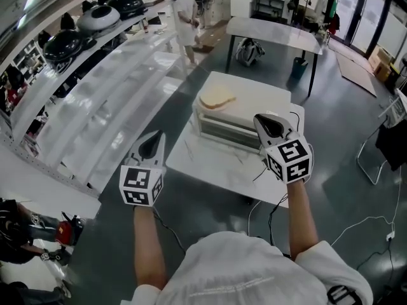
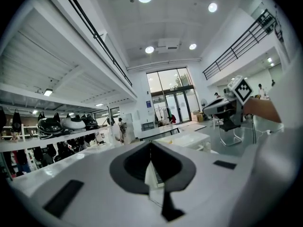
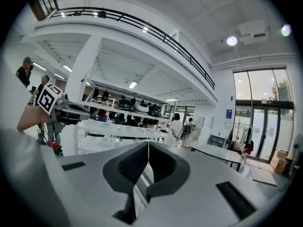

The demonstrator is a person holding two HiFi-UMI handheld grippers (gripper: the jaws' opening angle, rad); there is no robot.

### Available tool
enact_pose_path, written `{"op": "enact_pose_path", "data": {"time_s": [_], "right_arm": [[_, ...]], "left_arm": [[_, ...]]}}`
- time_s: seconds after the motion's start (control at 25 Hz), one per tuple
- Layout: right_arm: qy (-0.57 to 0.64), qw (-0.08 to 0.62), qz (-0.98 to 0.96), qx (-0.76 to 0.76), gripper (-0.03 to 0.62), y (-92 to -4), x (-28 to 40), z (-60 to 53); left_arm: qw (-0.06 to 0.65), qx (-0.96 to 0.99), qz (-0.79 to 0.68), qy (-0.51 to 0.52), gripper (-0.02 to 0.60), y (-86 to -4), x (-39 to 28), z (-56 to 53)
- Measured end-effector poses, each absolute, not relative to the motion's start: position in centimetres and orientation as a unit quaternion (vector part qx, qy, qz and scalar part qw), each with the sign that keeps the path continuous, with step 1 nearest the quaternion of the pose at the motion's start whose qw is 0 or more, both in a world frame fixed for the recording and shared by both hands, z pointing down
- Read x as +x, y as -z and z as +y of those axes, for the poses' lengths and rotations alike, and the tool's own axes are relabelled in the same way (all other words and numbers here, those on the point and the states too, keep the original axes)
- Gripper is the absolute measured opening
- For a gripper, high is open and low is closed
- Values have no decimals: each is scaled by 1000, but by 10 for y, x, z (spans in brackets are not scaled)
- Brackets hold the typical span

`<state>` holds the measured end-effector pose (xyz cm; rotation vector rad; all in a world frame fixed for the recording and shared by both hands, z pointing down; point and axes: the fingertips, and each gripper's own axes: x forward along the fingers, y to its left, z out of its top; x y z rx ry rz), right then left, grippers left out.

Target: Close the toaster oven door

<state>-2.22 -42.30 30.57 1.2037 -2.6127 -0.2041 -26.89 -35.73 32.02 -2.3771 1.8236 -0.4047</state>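
A white toaster oven [image 1: 236, 121] stands on a small white table [image 1: 213, 164], with a slice of bread [image 1: 217, 98] lying on its top. Its front faces me; I cannot tell how the door stands. My left gripper [image 1: 155, 137] hangs in the air left of the table, shut with nothing between its jaws [image 2: 150, 148]. My right gripper [image 1: 262, 121] is raised by the oven's right front corner, also shut and empty [image 3: 148, 150]. Each gripper view looks out across the hall and shows the other gripper, the right one [image 2: 226, 107] and the left one [image 3: 60, 109].
Long white shelves [image 1: 108, 100] with dark round appliances [image 1: 95, 21] run along the left. A second white table [image 1: 273, 33] stands behind, and a person [image 1: 186, 18] walks at the back. Cables [image 1: 381, 224] lie on the grey floor at the right.
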Motion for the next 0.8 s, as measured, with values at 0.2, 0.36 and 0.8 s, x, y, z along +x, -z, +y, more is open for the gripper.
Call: {"op": "enact_pose_path", "data": {"time_s": [0.2, 0.36, 0.8], "right_arm": [[91, 130, -907, 389, 17, -293, -38, -405], [99, 129, -912, 376, 15, -288, -46, -395], [97, 137, -916, 364, 15, -298, -58, -391]], "left_arm": [[80, -782, 605, 127, 20, -298, -267, -345], [93, -781, 605, 127, 20, -289, -264, -336], [98, -785, 597, 130, 20, -294, -260, -330]]}}
